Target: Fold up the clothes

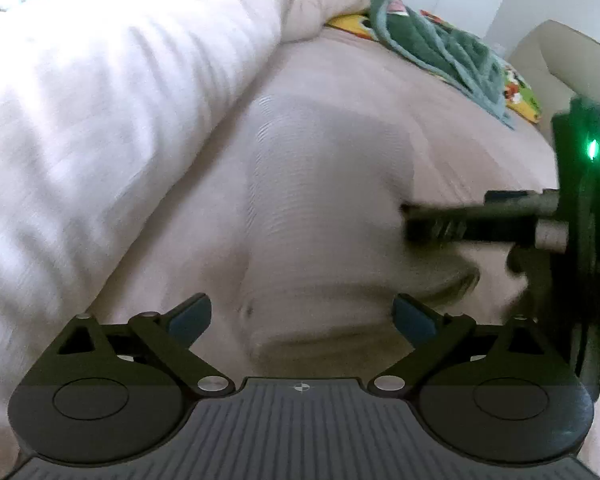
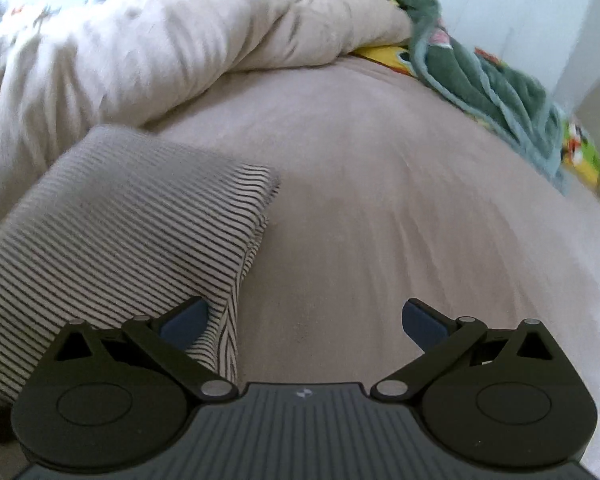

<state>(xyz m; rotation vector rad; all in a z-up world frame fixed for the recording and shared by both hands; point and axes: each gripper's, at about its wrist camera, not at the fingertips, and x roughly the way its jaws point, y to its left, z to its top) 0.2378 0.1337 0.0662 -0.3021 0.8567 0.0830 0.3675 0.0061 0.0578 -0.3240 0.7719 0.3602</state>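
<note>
Done: striped beige knit garment (image 2: 112, 220) lies folded on the pinkish bed sheet (image 2: 380, 200).
Left: green towel (image 2: 480, 76) beyond it, unfolded.
Jaws: left gripper (image 1: 302, 316) and right gripper (image 2: 306, 320) both apart, empty.

Left wrist: looks steeply down, close over the bed (image 1: 380, 92).
Right wrist: same tilt, close.
Shared: bed, cream duvet (image 2: 180, 40), green blanket (image 1: 440, 40).

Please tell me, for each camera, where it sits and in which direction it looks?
Left wrist: on the left gripper, facing down over the striped garment on the bed; own open jaws and the right gripper show.
Right wrist: on the right gripper, facing down at the bed, garment on the left; own open jaws show.
Shared: garment, duvet, green blanket.
</note>
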